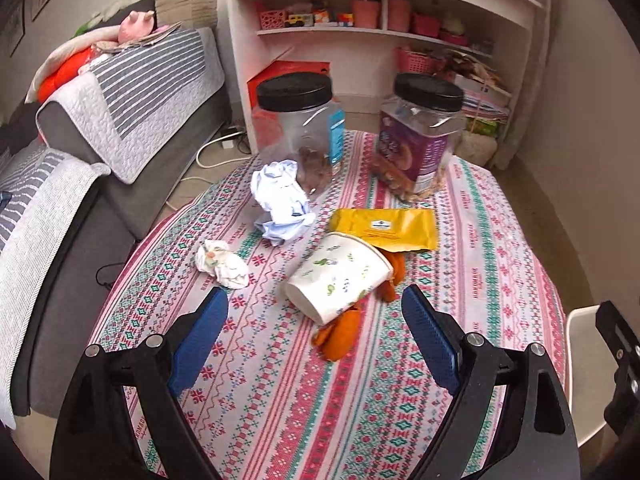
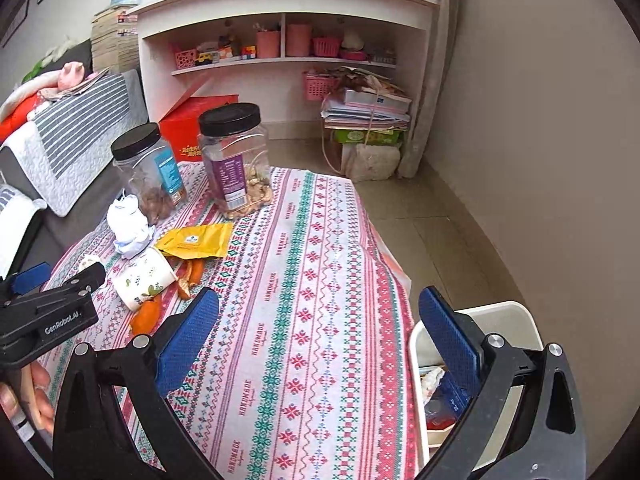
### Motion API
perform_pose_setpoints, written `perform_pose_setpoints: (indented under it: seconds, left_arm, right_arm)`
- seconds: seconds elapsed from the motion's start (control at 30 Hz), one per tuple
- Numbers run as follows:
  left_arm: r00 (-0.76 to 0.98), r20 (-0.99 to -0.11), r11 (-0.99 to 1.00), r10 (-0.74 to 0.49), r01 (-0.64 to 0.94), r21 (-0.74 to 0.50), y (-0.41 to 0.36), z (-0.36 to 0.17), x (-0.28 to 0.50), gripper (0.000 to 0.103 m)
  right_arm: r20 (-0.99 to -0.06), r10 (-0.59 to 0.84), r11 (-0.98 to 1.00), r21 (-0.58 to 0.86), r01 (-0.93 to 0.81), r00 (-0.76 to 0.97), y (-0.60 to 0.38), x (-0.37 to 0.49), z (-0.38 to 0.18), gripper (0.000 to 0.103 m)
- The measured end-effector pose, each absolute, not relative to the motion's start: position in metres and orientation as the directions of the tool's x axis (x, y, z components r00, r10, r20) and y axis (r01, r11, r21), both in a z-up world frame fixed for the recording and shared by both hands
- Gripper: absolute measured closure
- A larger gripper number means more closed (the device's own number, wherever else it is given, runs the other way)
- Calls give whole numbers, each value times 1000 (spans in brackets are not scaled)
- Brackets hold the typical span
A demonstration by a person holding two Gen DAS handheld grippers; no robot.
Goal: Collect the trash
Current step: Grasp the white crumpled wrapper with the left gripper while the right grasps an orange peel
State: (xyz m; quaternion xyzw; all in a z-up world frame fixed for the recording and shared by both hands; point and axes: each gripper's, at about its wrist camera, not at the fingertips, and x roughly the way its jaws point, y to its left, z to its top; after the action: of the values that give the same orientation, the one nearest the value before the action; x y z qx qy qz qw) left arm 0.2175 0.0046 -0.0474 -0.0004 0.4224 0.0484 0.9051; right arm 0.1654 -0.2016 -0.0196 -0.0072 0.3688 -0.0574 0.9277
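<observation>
Counter, draped in a pink-and-teal patterned cloth, bearing the litter in a loose cluster toward its far left. A paper cup with leaf print lies on its side, its rim toward the far edge. Orange peel lies in pieces touching and just beside the cup. A yellow foil packet lies flat, just behind the cup. A crumpled ball of white-blue paper rests against the front of the left jar. A small crumpled tissue sits apart to the left. Two clear plastic jars with black lids stand behind: a nearly empty blue-labelled one and a purple-labelled nut jar; judged to be keepers, not trash. A white bin stands on the floor off the counter's right near corner, with some rubbish already inside. The left tool has its blue pads well apart and nothing between them; it points down at the cup from the near side. The right tool is likewise spread and empty, over bare cloth between the litter and the bin. The step in hand, by my reading, is the approach for a pick, the cup being the likeliest target. Next the left tool must straddle the cup across its body, close gently so the paper does not crush or roll, then carry it to the bin.
</observation>
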Motion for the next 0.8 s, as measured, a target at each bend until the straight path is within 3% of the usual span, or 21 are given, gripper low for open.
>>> perform_pose_setpoints:
  seconds: [0.27, 0.6, 0.63, 0.73, 0.77, 0.8]
  left_arm:
    - [522, -833, 967, 182, -249, 55, 65, -88, 278, 17]
    - [402, -905, 906, 139, -421, -48, 120, -134, 321, 18]
    - [395, -910, 900, 128, -432, -60, 123, -139, 323, 20]
    - [384, -918, 904, 102, -421, -76, 124, -149, 327, 40]
    - [382, -919, 910, 94, -407, -77, 123, -152, 329, 52]
    - [382, -919, 915, 97, -398, -69, 121, -154, 329, 55]
  right_arm:
    - [-744, -42, 998, 5, 68, 667, -179, 193, -48, 7]
    - [-782, -9, 998, 28, 49, 623, -166, 212, -68, 7]
    - [-786, -7, 998, 29, 48, 618, -166, 214, -69, 7]
    - [-798, -5, 998, 34, 53, 602, -166, 217, -72, 7]
    - [-802, -12, 998, 29, 60, 597, -166, 218, -73, 7]
    - [-806, -16, 998, 27, 64, 592, -165, 219, -75, 7]
